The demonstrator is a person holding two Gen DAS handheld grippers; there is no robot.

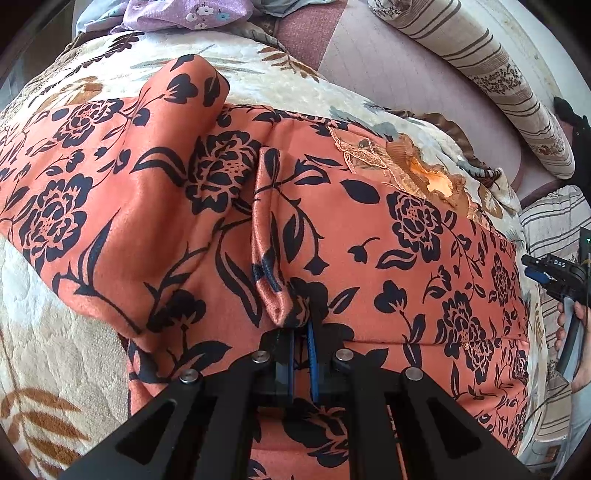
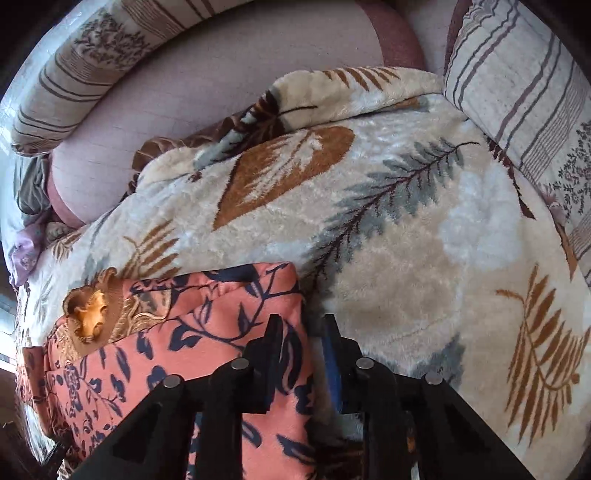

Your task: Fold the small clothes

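Garment (image 1: 369,236) fold pinched by left gripper (image 1: 301,332).

Left gripper (image 1: 302,332) with jaws pinched nearly together; right gripper (image 2: 303,332) with jaws apart, pointing forward.

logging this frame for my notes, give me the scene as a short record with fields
garment: orange floral garment spread on leaf-print blanket
left gripper: shut on a raised fold of the garment
right gripper: open, at the garment's edge, gripping nothing
trim: gold embroidered neckline
surroundings: striped pillows, lilac cloth
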